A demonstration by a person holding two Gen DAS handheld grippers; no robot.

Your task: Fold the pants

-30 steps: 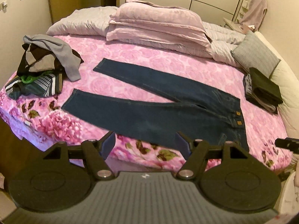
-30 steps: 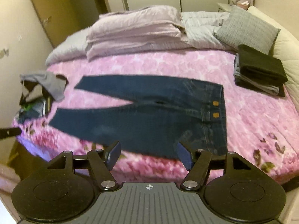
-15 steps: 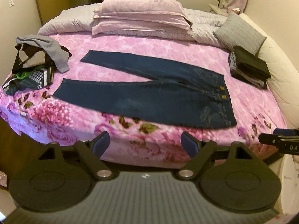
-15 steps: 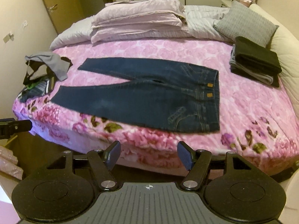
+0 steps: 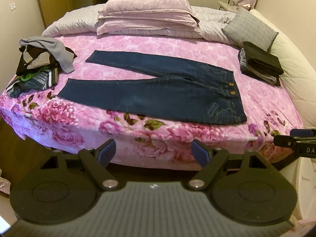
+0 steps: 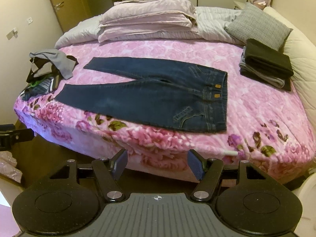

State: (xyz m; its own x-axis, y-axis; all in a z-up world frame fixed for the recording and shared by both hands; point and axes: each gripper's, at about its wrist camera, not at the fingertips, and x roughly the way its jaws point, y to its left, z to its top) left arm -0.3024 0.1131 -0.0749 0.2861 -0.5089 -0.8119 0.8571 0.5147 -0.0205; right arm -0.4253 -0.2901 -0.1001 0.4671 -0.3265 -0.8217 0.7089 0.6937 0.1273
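Dark blue jeans lie spread flat on the pink floral bed cover, waistband to the right, the two legs splayed toward the left. My left gripper hangs open off the bed's near edge, nothing between its blue pads. My right gripper is also open and empty, held off the near edge below the waistband end. Neither gripper touches the jeans. The right gripper's tip shows at the right edge of the left wrist view, and the left gripper's tip at the left edge of the right wrist view.
A heap of loose clothes sits at the bed's left side. A stack of folded dark and grey garments lies at the right. Pillows and a grey cushion line the far end.
Both grippers have drawn back from over the jeans to beyond the bed's near edge. The left jaws stand wider than before. The jeans lie flat, unmoved.
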